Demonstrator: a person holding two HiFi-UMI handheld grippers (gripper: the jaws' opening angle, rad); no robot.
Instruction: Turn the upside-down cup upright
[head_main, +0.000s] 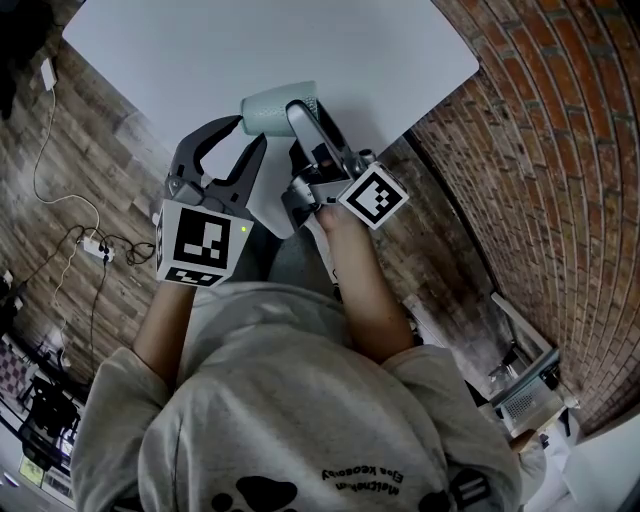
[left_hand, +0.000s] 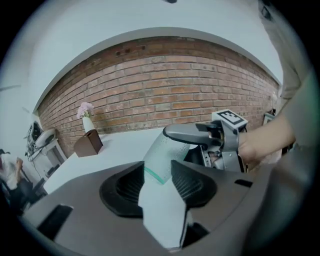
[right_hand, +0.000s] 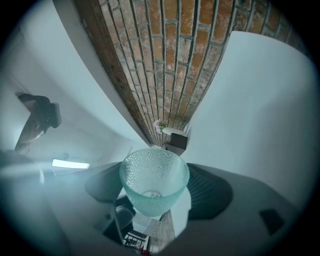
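Cup held on its side over the table's near edge

Both forearms (head_main: 365, 290) reach forward, close together. The left gripper (head_main: 250, 132) tilts down on the left, its fingers partly apart with the cup (head_main: 268, 110) in the gap and no pad pressing it. The right gripper (head_main: 298, 112) points about level and clamps the cup. The cup is sideways above the white table (head_main: 200, 60), its mouth facing back toward that gripper.

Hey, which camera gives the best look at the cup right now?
The right gripper view: the cup sits centred in the right claw, mouth toward the camera, dimpled glass clear. The head view shows only its pale side, partly under that claw. The left gripper view shows its side, that claw across its top.
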